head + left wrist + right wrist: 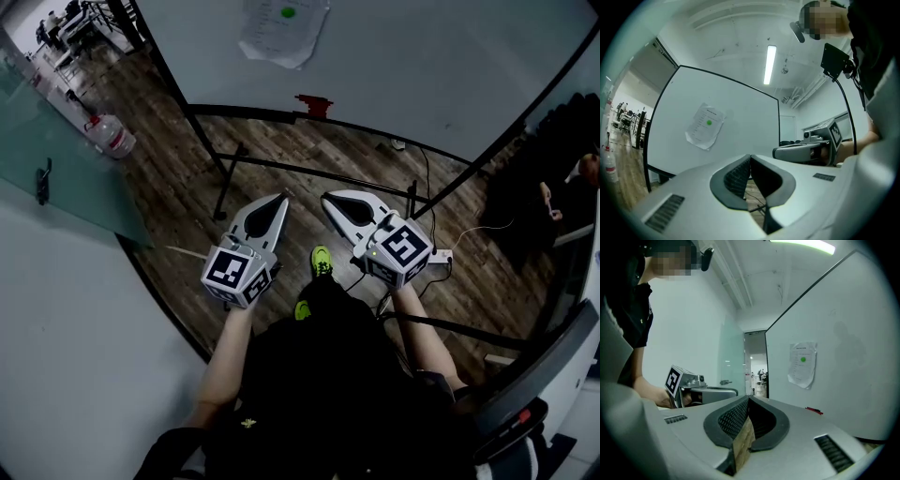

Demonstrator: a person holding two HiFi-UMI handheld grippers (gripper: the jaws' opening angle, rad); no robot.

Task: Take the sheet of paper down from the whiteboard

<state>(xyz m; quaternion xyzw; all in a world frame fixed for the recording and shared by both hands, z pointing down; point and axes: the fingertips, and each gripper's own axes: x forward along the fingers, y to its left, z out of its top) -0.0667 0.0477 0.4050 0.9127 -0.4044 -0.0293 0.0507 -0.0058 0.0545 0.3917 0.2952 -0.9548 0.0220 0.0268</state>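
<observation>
The sheet of paper (284,33) hangs on the whiteboard (422,66) under a green magnet (288,13), with its lower edge curling. It also shows in the left gripper view as the paper (705,125) and in the right gripper view as the paper (802,363). My left gripper (280,198) and right gripper (327,198) are held side by side, level, well short of the board. Both the left gripper (750,157) and the right gripper (748,399) are shut with nothing between the pads.
A red object (313,103) sits at the whiteboard's lower edge. The board's black stand legs (225,178) spread over the wooden floor, with a cable and power strip (441,255). A water bottle (112,137) and a glass partition (56,159) are at left, a seated person (562,187) at right.
</observation>
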